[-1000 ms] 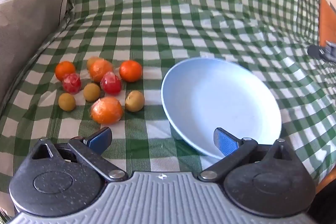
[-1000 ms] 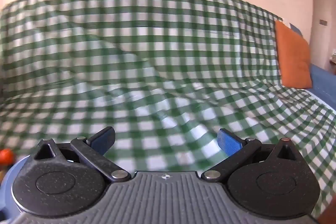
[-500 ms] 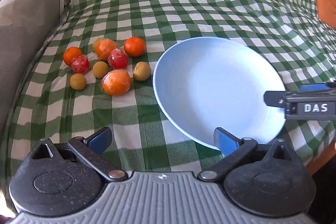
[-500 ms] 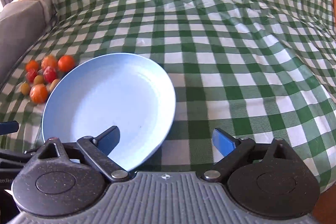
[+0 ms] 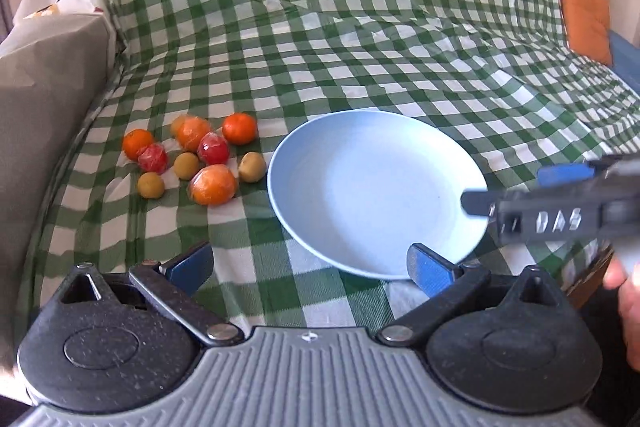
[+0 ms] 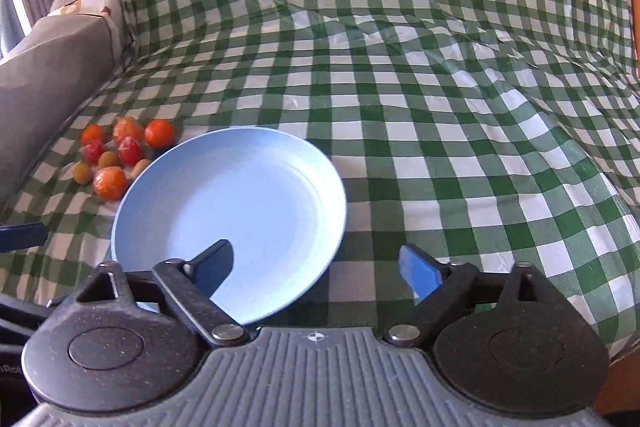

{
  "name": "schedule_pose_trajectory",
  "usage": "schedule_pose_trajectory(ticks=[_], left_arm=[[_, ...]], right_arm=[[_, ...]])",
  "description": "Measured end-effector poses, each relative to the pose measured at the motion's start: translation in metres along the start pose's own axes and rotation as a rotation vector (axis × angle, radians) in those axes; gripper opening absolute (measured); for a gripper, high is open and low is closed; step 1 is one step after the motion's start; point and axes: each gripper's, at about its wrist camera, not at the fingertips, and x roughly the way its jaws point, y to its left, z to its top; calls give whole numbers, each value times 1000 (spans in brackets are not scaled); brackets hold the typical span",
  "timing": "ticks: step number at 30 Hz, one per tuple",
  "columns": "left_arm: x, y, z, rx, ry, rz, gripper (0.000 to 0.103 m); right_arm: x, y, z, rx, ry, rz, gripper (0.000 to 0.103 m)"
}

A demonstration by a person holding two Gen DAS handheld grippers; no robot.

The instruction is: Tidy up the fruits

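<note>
An empty light blue plate (image 5: 376, 187) lies on the green checked cloth; it also shows in the right wrist view (image 6: 240, 211). Left of it sits a cluster of fruits (image 5: 192, 159): several oranges, two red wrapped ones and three small yellow-green ones, also seen in the right wrist view (image 6: 116, 155). My left gripper (image 5: 310, 267) is open and empty, near the plate's front edge. My right gripper (image 6: 320, 269) is open and empty over the plate's near right rim; it shows from the side in the left wrist view (image 5: 560, 203).
A grey cushion (image 5: 44, 99) flanks the fruits on the left. An orange cushion (image 5: 584, 11) lies at the far right. The checked cloth (image 6: 460, 107) rises up the sofa back behind the plate. A hand (image 5: 628, 299) holds the right gripper.
The right gripper swung from facing the sofa back down to the plate's right side. The left gripper pulled back and rose a little, so fruits and plate sit farther off.
</note>
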Motion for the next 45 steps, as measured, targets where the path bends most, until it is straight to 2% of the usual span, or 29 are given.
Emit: schedule_pose_trajectory(ticks=[5,10,15,28,35,45], left_arm=[[-13,13,-5,-73,6,6,103],[-6,21,-8,-86,23,37,103],[5,22,-11,-82,45,45,103],[7,20,-13,-105,38,-5,103],[9,23,-13,-127,42,-12,103],[10,16,-14,-104,34,-4,103]], right_arm=[[18,2,-11,-71,66,-11,95],[25,3,-16,-14,106,-11,95],[30,7,-17,-16,124,-29,95],[30,6,-19,-5,130,-85,96],[30,6,-20,-17,126,-90,96],[26,11,-16,-57,99,-107,98]])
